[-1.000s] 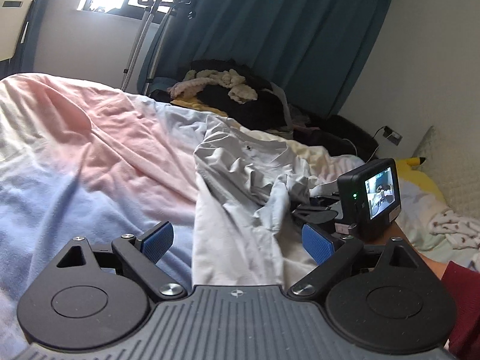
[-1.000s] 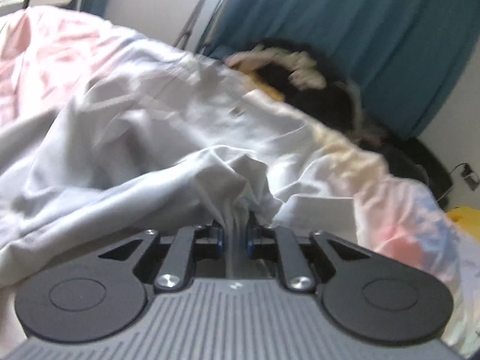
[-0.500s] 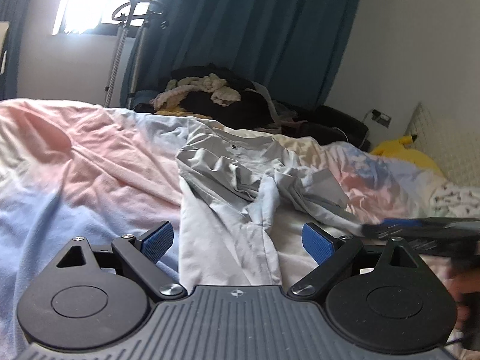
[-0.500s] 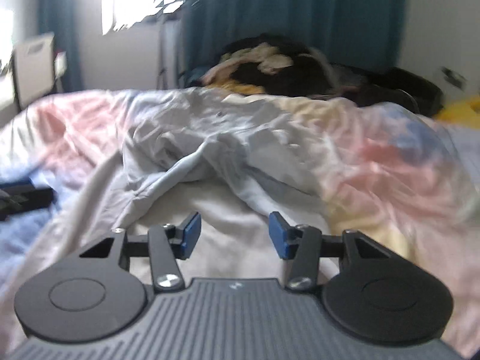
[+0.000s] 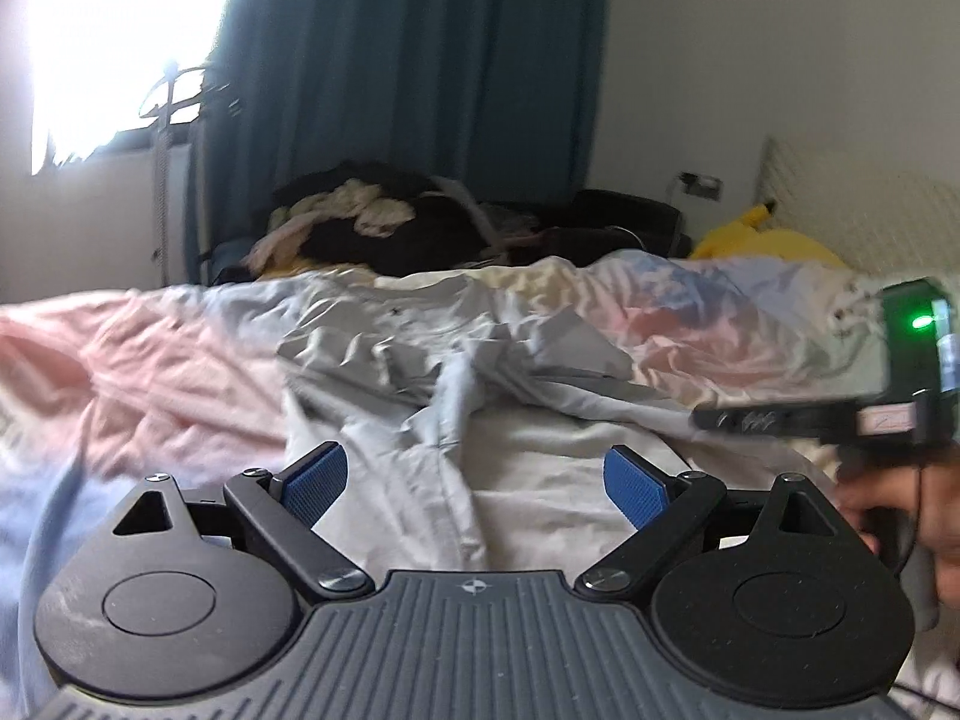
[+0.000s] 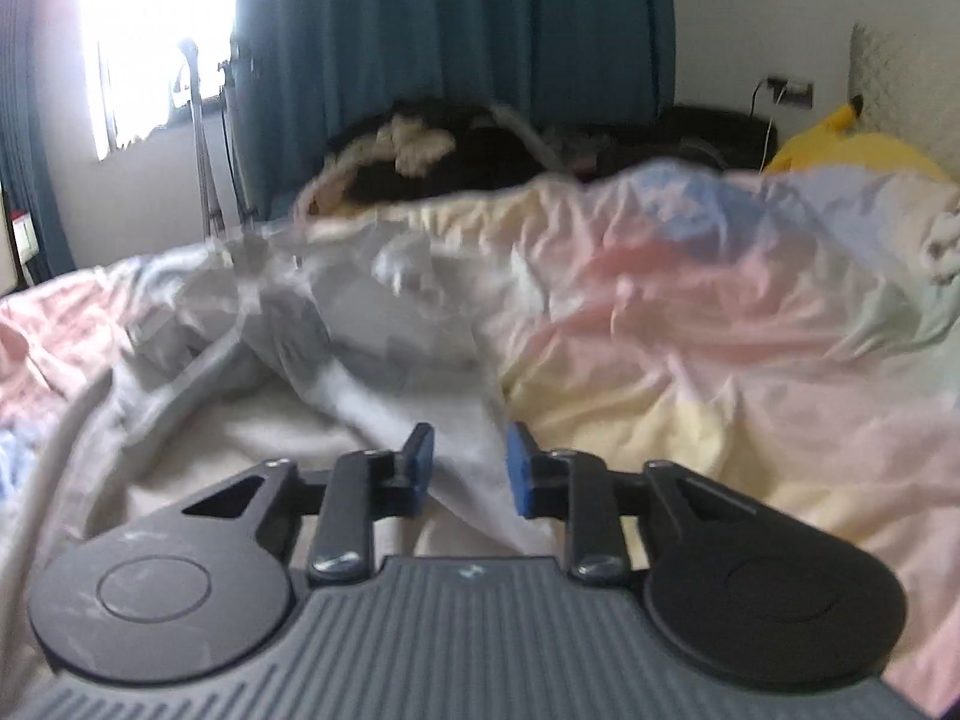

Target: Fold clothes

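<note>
A pale grey shirt [image 5: 444, 360] lies crumpled on a pastel pink, blue and yellow bed cover [image 5: 138, 372]. My left gripper [image 5: 474, 480] is open and empty, low over the shirt's near hem. My right gripper [image 6: 465, 462] is open, its blue pads apart, with a white fold of the shirt [image 6: 372, 324] lying between and below the fingers. The right gripper's body [image 5: 864, 384] with a green light shows at the right edge of the left wrist view.
A heap of dark and cream clothes [image 5: 372, 222] lies beyond the bed against a teal curtain [image 5: 420, 60]. A yellow plush [image 6: 852, 150] sits at the far right. A metal stand [image 6: 204, 138] is by the bright window.
My right gripper let go of the shirt fold, opened, and moved right along the shirt's edge. My left gripper stayed open and tilted up a little.
</note>
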Tool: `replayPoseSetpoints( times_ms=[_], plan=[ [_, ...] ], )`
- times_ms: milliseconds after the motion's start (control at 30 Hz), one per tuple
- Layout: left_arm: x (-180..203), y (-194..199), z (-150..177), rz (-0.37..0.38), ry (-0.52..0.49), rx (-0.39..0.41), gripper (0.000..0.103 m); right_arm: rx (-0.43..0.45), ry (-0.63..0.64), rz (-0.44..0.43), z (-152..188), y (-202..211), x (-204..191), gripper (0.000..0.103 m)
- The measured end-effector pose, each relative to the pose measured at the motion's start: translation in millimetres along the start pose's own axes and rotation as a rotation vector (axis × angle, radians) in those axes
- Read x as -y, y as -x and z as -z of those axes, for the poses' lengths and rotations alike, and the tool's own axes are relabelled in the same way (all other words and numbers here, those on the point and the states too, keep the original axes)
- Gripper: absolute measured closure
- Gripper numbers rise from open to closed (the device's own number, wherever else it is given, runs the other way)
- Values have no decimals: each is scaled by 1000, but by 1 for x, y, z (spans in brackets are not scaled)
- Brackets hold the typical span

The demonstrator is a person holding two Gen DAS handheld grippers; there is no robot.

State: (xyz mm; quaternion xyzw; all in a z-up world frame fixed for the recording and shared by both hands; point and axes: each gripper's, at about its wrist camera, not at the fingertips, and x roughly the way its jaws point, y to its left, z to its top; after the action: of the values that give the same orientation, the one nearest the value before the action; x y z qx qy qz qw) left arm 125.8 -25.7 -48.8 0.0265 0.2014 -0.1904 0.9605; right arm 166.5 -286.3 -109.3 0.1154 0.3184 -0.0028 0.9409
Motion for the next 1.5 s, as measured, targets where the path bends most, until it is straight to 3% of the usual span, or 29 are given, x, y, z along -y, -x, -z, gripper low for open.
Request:
replayPoseSetpoints(
  times_ms=[133, 367, 567, 633, 733, 800, 833, 900, 967, 1100, 1167, 1300, 1367, 1500],
  plan=[
    [13, -30, -23, 47, -24, -10, 13, -24, -50, -5, 3, -14, 10, 85],
    [60, -124, -71, 129, -174, -69, 18, -9, -127, -27, 9, -13, 18, 85],
    [84, -205, -76, 129, -372, -166, 24, 3, -193, -47, 14, -12, 25, 85],
    [86, -225, -75, 137, -429, -199, 34, 5, -202, -46, 15, -12, 25, 86],
    [91, -244, -73, 198, -483, -253, 65, 6, -201, -37, 14, -13, 23, 86],
    [86, -252, -81, 217, -418, -292, 98, 6, -201, -32, 14, -14, 22, 86],
    [84, -256, -85, 224, -379, -311, 100, 6, -201, -29, 14, -14, 21, 86],
    [76, -261, -96, 222, -287, -322, 101, 6, -200, -23, 14, -15, 20, 86],
    [55, -265, -117, 192, -120, -290, 101, 7, -200, -17, 13, -15, 18, 86],
    [10, -284, -143, 97, 160, -263, 102, 7, -199, -6, 13, -16, 16, 84],
    [-8, -300, -143, 46, 252, -285, 102, 8, -198, 0, 13, -17, 14, 84],
    [-21, -333, -118, -81, 275, -401, 102, 14, -182, 7, 13, -20, 12, 84],
    [-25, -341, -102, -111, 273, -445, 102, 18, -178, 9, 14, -22, 12, 84],
    [-18, -340, -92, -105, 165, -403, 101, 25, -170, 15, 14, -25, 11, 84]
  ],
)
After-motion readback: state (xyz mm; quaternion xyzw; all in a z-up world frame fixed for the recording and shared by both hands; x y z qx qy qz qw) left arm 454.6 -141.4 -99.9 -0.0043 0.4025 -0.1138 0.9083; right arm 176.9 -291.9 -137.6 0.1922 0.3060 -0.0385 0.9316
